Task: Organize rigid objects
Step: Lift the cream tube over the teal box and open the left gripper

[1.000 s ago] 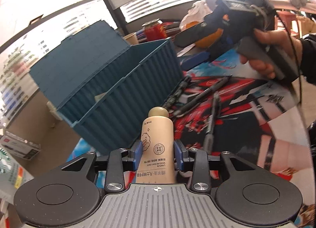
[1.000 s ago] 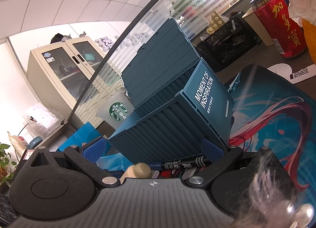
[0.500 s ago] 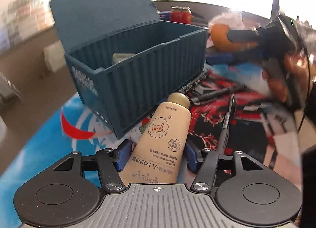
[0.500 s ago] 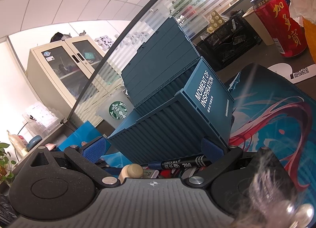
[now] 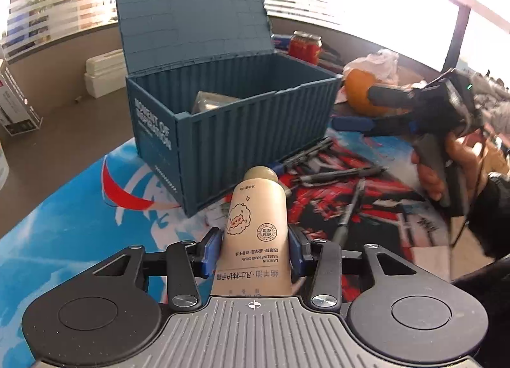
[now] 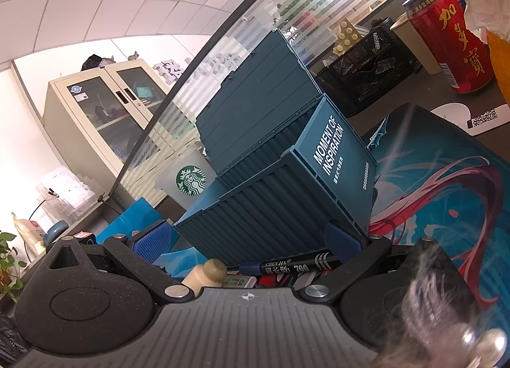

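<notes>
While the left tongs (image 5: pixel 255 251) clamp a smooth beige tube (image 5: pixel 256 234) of hand cream between blue ribbed pads, its round cap points toward the box (image 5: pixel 242 122). Those jaws have just been closing on the tube. In the left wrist view the box is a corrugated blue plastic container shaped like a shipping crate, with its flat lid (image 5: pixel 191 20) tipped up and back, and one pale wrapped item lying inside. It stands on a glossy printed mat (image 5: pixel 63 224) on the counter. Three dark slim pens (image 5: pixel 338 173) lie on the mat just right of the box, fanned apart. One red can (image 5: pixel 304 47) stands behind the box, and one orange (image 5: pixel 358 93) sits further right. A hand (image 5: pixel 440 170) holds the black right tool at the edge. Compared with a second ago, this view has rolled level: the box, then tilted, now stands upright and shows its printed end, and the tube sits straighter than half a second ago.

From the right wrist view, the right tongs (image 6: pixel 251 240) stand wide apart, gripping nothing. Between them lie one black marker (image 6: pixel 296 264) and the tube's cap, with the box's ribbed wall just beyond. One frosted cup (image 6: pixel 188 180), one black mesh basket (image 6: pixel 366 71) and the red can stand on the counter. Nothing here has shifted except the cap, now further right.
</notes>
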A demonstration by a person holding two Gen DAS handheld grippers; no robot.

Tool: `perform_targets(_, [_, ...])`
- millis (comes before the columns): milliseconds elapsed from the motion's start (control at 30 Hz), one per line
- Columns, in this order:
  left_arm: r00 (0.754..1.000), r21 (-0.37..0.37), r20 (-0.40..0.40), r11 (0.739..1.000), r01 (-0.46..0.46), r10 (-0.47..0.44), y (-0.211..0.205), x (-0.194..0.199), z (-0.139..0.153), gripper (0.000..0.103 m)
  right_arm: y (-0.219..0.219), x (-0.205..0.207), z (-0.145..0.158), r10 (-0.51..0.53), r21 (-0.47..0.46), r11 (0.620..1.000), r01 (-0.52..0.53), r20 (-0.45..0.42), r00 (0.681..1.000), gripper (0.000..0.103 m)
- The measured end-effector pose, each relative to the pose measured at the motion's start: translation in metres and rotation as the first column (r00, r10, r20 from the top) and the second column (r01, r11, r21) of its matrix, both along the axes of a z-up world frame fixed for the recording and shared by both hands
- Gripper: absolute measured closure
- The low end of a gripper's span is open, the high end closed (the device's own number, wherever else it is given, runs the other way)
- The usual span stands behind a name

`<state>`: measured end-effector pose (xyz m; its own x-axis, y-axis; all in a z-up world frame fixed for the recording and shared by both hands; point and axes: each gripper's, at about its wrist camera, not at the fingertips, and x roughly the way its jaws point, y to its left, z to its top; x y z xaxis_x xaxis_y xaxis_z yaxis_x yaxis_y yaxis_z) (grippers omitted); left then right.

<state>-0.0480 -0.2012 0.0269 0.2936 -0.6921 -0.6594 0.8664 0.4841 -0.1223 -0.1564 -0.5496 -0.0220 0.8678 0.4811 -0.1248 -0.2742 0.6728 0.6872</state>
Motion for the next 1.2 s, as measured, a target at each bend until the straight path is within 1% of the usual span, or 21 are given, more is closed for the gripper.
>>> perform_targets(67, [1.000,-0.032,-0.011,0.999,-0.006,0.006,0.004,0.000,0.007,0.061,0.000,0.000,0.000,0.002,-0.001,1.000,-0.002,0.000,1.000,0.000])
perform_targets(233, [0.999,-0.054,0.038,0.998,0.012,-0.010,0.006,-0.007,0.029,0.061,0.000,0.000,0.000,0.001,0.000,1.000,-0.001,0.000,1.000,0.000])
perform_targets(367, [0.995,-0.045,0.094,0.999,0.030,-0.026,0.002,-0.007,0.047,0.061,-0.001,0.000,0.000,0.001,-0.001,1.000,-0.001,0.000,1.000,0.000])
perform_targets(500, [0.992,-0.036,0.124,0.999,0.040,-0.036,-0.002,-0.003,0.066,0.061,0.000,0.000,0.000,0.002,-0.001,1.000,-0.002,0.000,1.000,0.000])
perform_targets(733, [0.974,0.003,0.215,0.998,0.066,-0.065,-0.017,0.009,0.100,0.061,-0.002,0.000,0.001,0.015,0.002,1.000,-0.015,0.008,1.000,0.000])
perform_targets(867, [0.964,0.030,0.253,0.996,0.079,-0.084,-0.031,0.022,0.115,0.061,-0.002,-0.002,0.002,0.019,0.005,1.000,-0.019,0.016,1.000,0.000])
perform_targets(1000, [0.959,0.062,0.253,0.991,0.115,-0.127,-0.052,0.038,0.122,0.061,-0.002,-0.002,0.002,0.025,0.009,1.000,-0.026,0.023,0.999,0.000])
perform_targets(1067, [0.955,0.090,0.252,0.987,0.136,-0.155,-0.066,0.044,0.118,0.061,-0.003,-0.003,0.002,0.030,0.012,0.999,-0.030,0.027,0.999,0.000])
perform_targets(1200, [0.952,0.144,0.222,0.972,0.184,-0.213,-0.092,0.056,0.105,0.061,-0.003,-0.004,0.002,0.039,0.019,0.999,-0.039,0.040,0.998,0.000])
